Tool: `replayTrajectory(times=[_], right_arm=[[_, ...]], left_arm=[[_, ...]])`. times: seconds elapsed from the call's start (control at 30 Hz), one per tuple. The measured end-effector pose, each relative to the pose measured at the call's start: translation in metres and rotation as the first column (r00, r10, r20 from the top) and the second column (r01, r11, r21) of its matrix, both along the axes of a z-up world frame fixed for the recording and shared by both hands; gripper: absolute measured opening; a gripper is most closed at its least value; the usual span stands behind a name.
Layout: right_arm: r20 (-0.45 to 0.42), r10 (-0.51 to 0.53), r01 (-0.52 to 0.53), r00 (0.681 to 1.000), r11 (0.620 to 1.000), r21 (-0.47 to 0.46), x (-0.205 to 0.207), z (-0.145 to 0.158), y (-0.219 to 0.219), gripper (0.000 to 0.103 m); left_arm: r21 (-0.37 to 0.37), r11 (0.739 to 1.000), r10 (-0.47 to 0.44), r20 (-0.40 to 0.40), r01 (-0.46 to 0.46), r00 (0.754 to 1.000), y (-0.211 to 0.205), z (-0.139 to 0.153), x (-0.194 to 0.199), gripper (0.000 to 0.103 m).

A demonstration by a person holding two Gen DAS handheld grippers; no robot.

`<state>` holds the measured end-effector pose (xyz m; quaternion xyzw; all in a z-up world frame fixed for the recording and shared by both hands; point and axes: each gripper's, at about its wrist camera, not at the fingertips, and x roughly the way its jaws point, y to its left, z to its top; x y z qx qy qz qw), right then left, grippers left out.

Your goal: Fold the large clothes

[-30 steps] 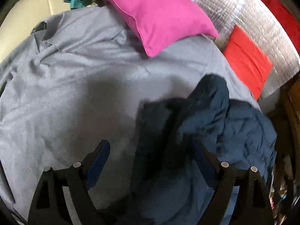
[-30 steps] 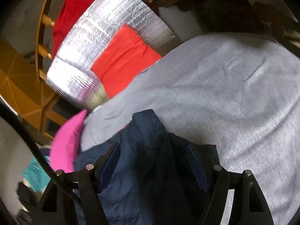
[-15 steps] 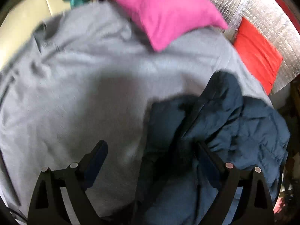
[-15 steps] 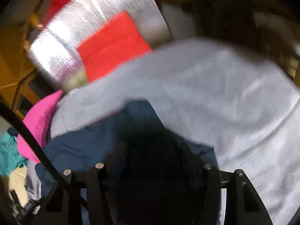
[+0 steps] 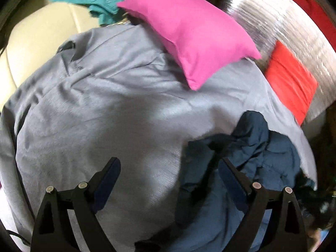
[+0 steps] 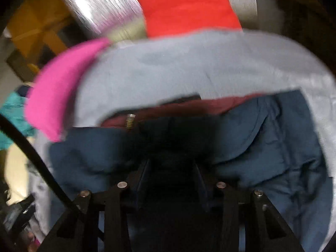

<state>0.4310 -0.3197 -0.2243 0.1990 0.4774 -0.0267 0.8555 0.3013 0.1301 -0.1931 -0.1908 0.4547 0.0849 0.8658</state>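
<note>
My dark blue puffy jacket (image 5: 262,153) lies all crumpled on the gray sheet (image 5: 105,115). I see a dark red lining at its edge.

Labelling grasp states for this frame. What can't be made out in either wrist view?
- Right gripper, right wrist view: jaws closing, with navy jacket fabric between them; motion blur and shadow hide whether the pads press it.
- Maroon fabric, same view: lining or separate item, blurred.
- Jacket's overall shape, left wrist view: crumpled, cut off by the bottom edge and the open left gripper.
- Surface beneath grey sheet: covered.
</note>
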Motion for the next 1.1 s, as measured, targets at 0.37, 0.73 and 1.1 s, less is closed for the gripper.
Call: replayTrajectory(times=[0.37, 0.73, 1.1], right_arm=[[0.125, 0.182, -0.18, 0.975, 0.983, -0.028, -0.005, 0.07, 0.094, 0.044], [-0.06, 0.19, -0.197, 0.98, 0.968, -0.154, 0.047, 0.017, 0.154, 0.046], [0.105, 0.017, -0.006, 0.994, 0.995, -0.103, -0.082, 0.067, 0.016, 0.044]], left_arm=[[-0.028, 0.999, 0.028, -0.019, -0.029, 0.999, 0.029, 0.0, -0.003, 0.095], [-0.039, 0.998, -0.051, -0.064, 0.049, 0.997, 0.024, -0.013, 0.003, 0.095], [0.003, 0.989, -0.147, -0.088, 0.148, 0.985, -0.016, -0.015, 0.0, 0.095]])
